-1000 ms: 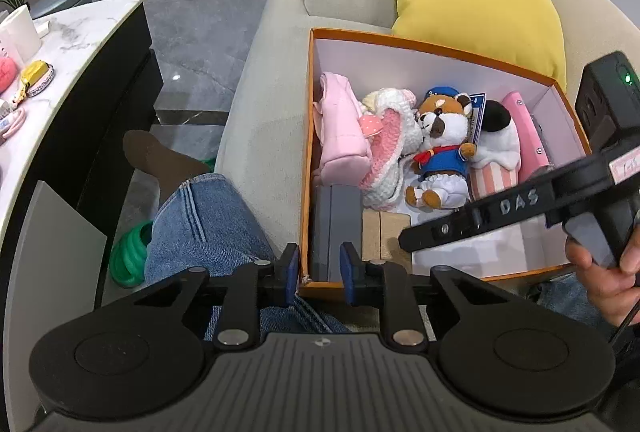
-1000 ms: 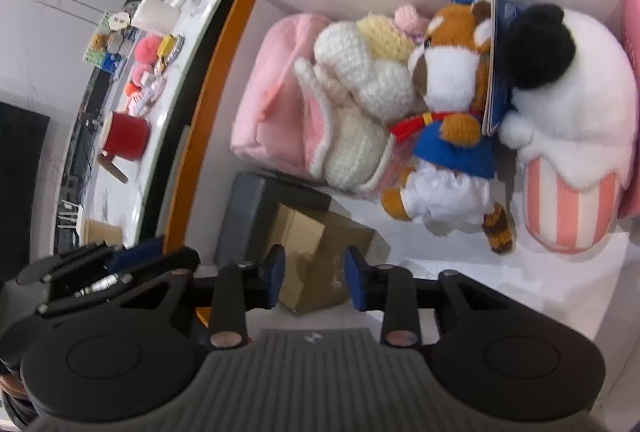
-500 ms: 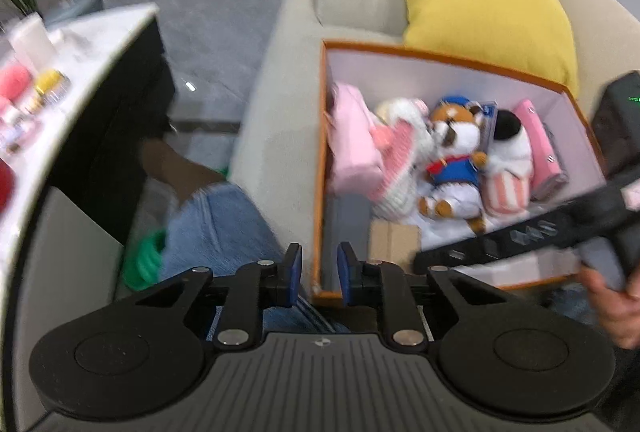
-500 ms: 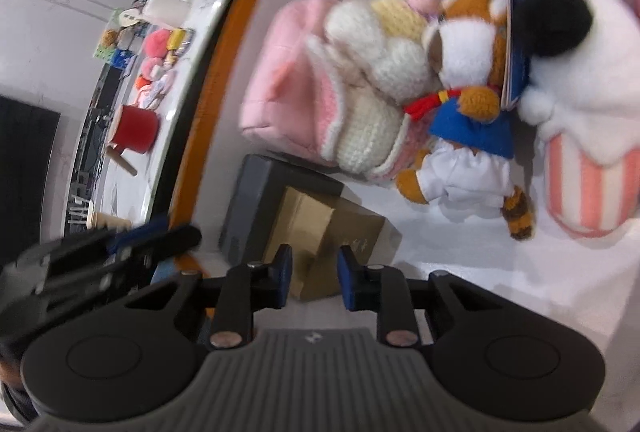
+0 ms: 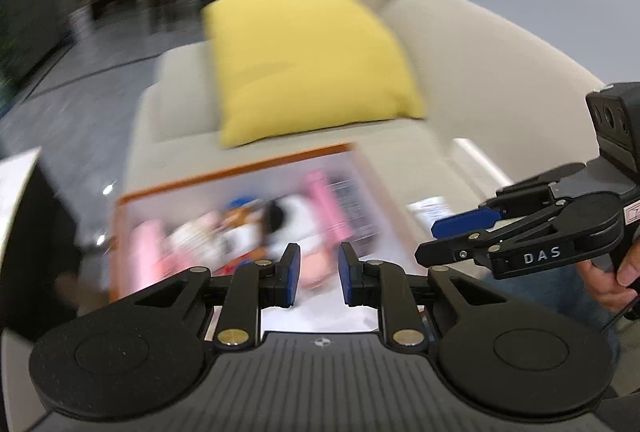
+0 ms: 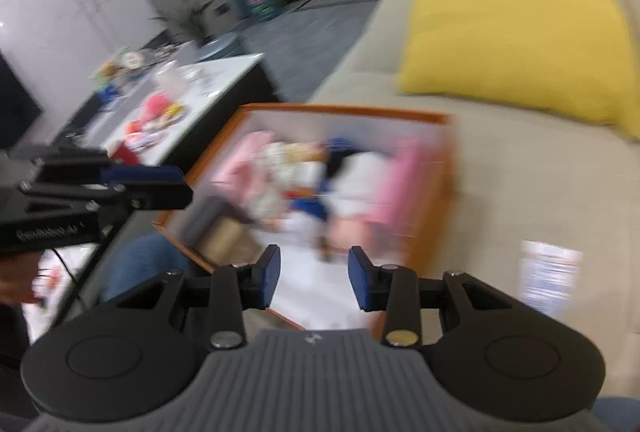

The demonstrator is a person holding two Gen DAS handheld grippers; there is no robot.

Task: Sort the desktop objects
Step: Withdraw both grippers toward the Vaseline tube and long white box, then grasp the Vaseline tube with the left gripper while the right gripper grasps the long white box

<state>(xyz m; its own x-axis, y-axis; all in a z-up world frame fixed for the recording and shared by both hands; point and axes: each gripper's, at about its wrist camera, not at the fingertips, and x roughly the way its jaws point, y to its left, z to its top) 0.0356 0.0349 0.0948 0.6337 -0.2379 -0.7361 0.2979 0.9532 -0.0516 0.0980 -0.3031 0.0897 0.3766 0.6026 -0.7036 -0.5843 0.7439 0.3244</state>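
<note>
Both views are blurred by motion. An orange-edged white box (image 5: pixel 236 172) sits on the beige sofa, holding pink and white plush toys (image 5: pixel 288 216) and a brown carton (image 6: pixel 228 236); it also shows in the right wrist view (image 6: pixel 344 110). My left gripper (image 5: pixel 319 280) is open and empty, raised above the box's near edge. My right gripper (image 6: pixel 313 282) is open and empty, above the box's near side. Each gripper shows in the other's view, the right one (image 5: pixel 460 232) beside the box and the left one (image 6: pixel 168 184) at its left.
A yellow cushion (image 5: pixel 308 64) leans on the sofa back behind the box. A white label card (image 6: pixel 548 276) lies on the sofa seat right of the box. A marble-topped table (image 6: pixel 208 92) with small toys stands to the left.
Both grippers have lifted up and back from the box and tilted toward the sofa back. The right gripper's jaws have widened. The box looks smaller and farther away.
</note>
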